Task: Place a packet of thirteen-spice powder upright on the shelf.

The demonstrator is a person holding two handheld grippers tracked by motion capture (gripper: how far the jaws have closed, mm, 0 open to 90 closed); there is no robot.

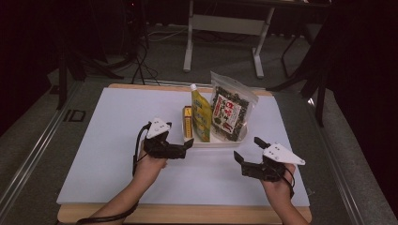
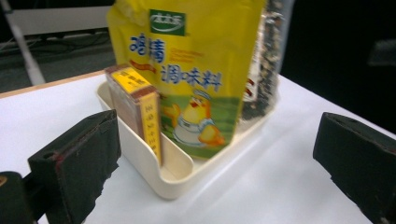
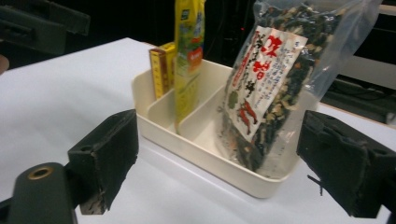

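A cream tray (image 1: 220,142) with dividers stands at the middle back of the white board. It holds three things upright: a small yellow-brown box (image 1: 187,123) at its left, a yellow seasoning pouch (image 1: 202,115) beside it, and a clear bag of dark dried food (image 1: 230,110) at the right. My left gripper (image 1: 180,134) is open just off the tray's left front corner, with nothing between its jaws. In the left gripper view the box (image 2: 135,107), the pouch (image 2: 191,70) and the tray rim (image 2: 177,179) lie ahead. My right gripper (image 1: 248,149) is open and empty in front of the tray's right end, facing the bag (image 3: 266,79).
The white board (image 1: 94,140) lies on a wooden table and is bare to the left and front. Behind the table stands a desk frame with white legs (image 1: 188,42) on a grey floor. Dark stands and cables line the left side.
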